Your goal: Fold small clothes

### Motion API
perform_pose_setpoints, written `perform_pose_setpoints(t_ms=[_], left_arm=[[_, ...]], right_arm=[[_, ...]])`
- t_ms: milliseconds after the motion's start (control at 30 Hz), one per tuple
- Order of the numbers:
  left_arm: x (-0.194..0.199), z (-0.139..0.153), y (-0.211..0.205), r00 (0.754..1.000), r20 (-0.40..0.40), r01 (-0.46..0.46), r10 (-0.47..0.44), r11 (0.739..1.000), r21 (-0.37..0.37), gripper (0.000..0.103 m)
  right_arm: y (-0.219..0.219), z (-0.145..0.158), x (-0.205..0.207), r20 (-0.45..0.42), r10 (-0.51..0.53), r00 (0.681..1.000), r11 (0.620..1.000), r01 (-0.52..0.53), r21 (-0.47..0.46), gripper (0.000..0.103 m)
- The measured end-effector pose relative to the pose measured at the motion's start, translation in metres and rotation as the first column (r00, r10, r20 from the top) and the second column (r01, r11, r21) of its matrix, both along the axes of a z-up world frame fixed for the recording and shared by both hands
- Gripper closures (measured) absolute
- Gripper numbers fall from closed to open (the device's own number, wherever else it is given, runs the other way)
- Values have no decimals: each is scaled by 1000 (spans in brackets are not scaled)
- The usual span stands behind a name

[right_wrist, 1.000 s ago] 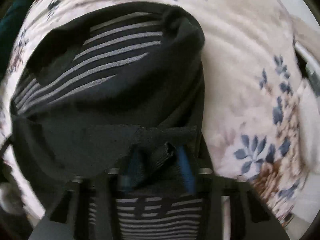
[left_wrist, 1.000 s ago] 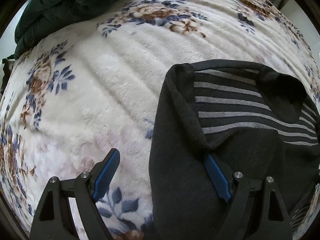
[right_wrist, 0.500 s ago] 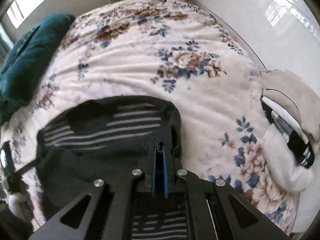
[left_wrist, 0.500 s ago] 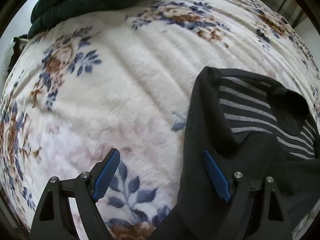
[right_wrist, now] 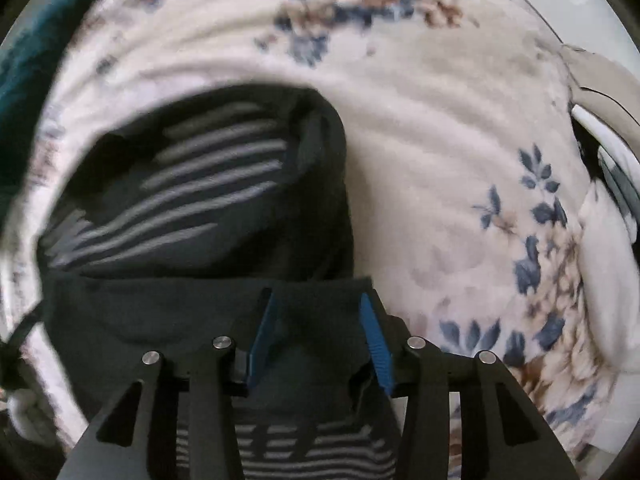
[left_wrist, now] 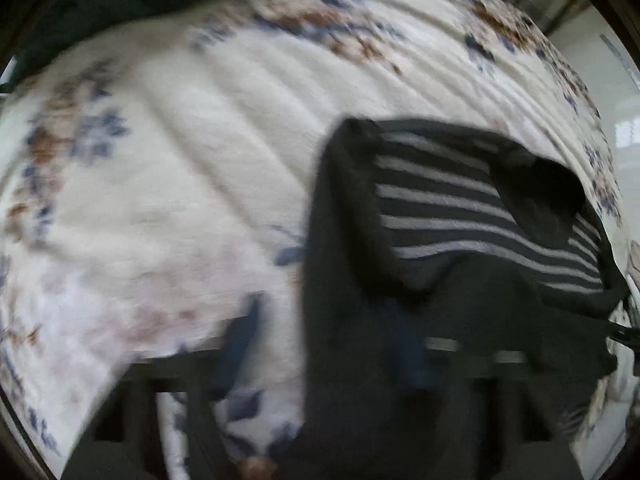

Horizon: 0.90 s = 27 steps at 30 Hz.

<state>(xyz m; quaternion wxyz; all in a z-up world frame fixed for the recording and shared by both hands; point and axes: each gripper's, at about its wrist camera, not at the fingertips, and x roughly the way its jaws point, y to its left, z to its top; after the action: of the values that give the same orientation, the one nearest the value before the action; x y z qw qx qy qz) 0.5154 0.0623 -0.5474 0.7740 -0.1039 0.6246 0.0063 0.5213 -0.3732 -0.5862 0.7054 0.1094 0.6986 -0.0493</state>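
While the black knitted garment with grey stripes (right_wrist: 188, 184) lay partly folded on the cream plush blanket with blue and brown flowers (right_wrist: 460, 184), filling the lower left and centre of the right wrist view and the right half of the left wrist view, the fold looked to be midway, one hand letting go as the other took hold; the right gripper (right_wrist: 320, 340) pointed down over the plain black folded edge near the bottom centre of its frame, its blue-padded jaws having just been opening, now parted to a middling gap with the dark cloth lying between them but not pinched, so I judged that flap released and laid down; the left gripper (left_wrist: 320, 344) was badly smeared by blur at the bottom of its frame, its jaws having just been closing about the garment's left edge, one blue pad (left_wrist: 236, 340) over the blanket and the other lost against the black cloth, and whether they already pressed the fabric I could not tell; a dark green bundle of cloth (right_wrist: 28, 92) sat at the far left edge, well apart; next, in my judgement, the left jaws needed a firm pinch on that edge before carrying it rightward across the striped panel, while the right cleared upward without dragging the freed flap.
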Motion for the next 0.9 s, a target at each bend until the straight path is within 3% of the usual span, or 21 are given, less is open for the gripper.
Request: perform_pose_setpoints(t_ms=[67, 100, 133, 200, 300, 400, 467, 500, 533, 600, 700, 733, 767, 800, 900], left_arm=[[3, -1, -2, 1000, 0, -1, 1, 1000, -21, 98], [2, 3, -1, 1000, 19, -5, 6, 1000, -27, 99], [0, 7, 2, 999, 36, -15, 17, 999, -43, 99], [-7, 13, 11, 997, 58, -48, 52, 996, -74, 99], [-15, 15, 28, 991, 66, -108, 118, 984, -139, 99], [-14, 12, 30, 989, 64, -120, 131, 982, -148, 99], [-13, 10, 25, 990, 61, -119, 128, 984, -133, 99], [-12, 8, 25, 989, 57, -124, 133, 983, -137, 99], [-10, 8, 25, 988, 55, -133, 142, 981, -143, 99], [-11, 7, 27, 987, 54, -142, 152, 978, -151, 99], [-13, 8, 29, 988, 56, -137, 146, 979, -149, 99], [-13, 9, 29, 988, 58, -134, 144, 980, -149, 99], [-11, 8, 29, 988, 60, -132, 142, 980, -151, 99], [-12, 8, 30, 988, 60, -133, 144, 979, -156, 99], [-15, 8, 35, 984, 54, -156, 169, 970, -187, 98]], right_arm=[[3, -15, 6, -52, 9, 999, 1000, -10, -17, 59], [4, -14, 6, -46, 17, 999, 1000, -18, -23, 76], [7, -10, 6, -25, 27, 999, 999, -28, -40, 103], [14, 10, 2, 47, 59, 997, 991, -53, -122, 103], [18, 42, -6, 155, 77, 985, 985, -51, -165, 103], [14, 65, -10, 223, 66, 972, 986, -30, -164, 103], [3, 61, -6, 188, 40, 981, 995, -21, -102, 103], [-2, 50, -4, 145, 20, 989, 998, -11, -68, 95], [-11, 36, -1, 85, -19, 996, 1000, 21, -19, 72], [-24, 13, -1, 25, -79, 997, 995, 78, 56, 54], [-31, -21, -3, -68, -117, 991, 984, 124, 129, 56], [-28, -27, -3, -82, -104, 991, 984, 115, 138, 74], [-23, -24, -5, -56, -85, 995, 988, 91, 123, 89], [-18, -17, -7, -25, -71, 997, 993, 73, 91, 94], [2, 18, -13, 91, -5, 996, 1000, 6, -16, 96]])
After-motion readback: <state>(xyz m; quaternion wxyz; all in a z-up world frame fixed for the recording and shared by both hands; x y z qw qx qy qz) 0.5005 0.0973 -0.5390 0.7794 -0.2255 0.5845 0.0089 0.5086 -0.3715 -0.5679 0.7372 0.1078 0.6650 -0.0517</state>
